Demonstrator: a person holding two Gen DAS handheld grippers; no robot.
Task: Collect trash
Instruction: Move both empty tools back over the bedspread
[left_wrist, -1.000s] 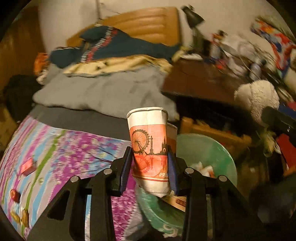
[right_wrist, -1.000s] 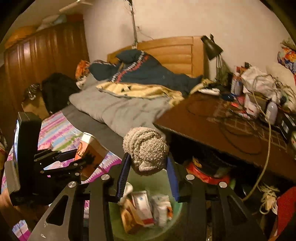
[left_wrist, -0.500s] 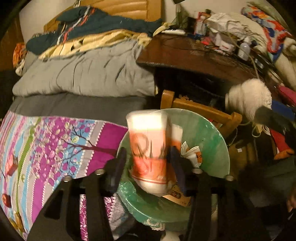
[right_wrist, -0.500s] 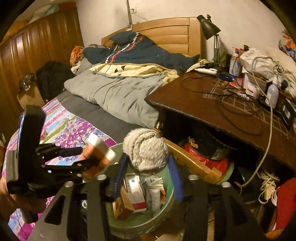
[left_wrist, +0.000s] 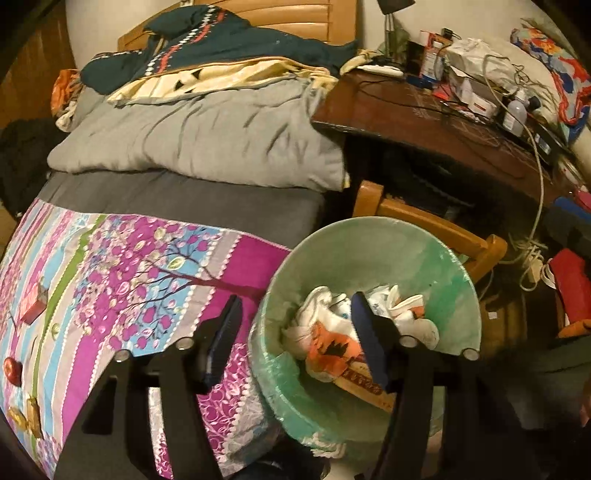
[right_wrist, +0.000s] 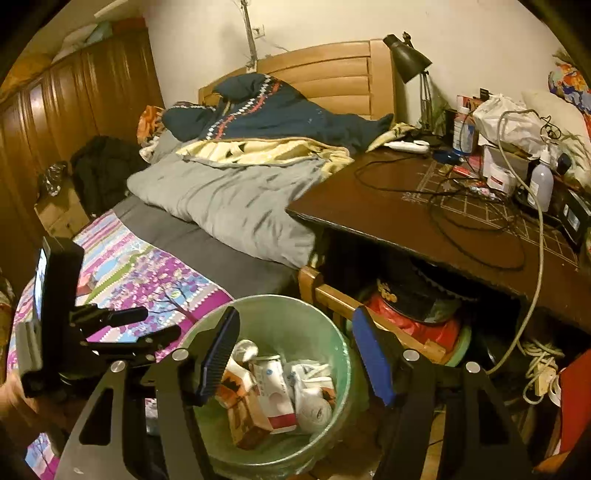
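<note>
On the bedspread at our left we count four small scraps left to collect: a red wrapper, a red round bit and two golden pieces. Our left gripper and right gripper are opening, jaws apart, nothing between. The one green bin holds the paper cup and cartons.

Dim, warm yellowish indoor light fills both views, brightest on the pale wall and fading to deep shadow under the desk. Strong fisheye bending curves the edges, with black vignetted corners. Detail is soft and grainy, and colours look oversaturated.
</note>
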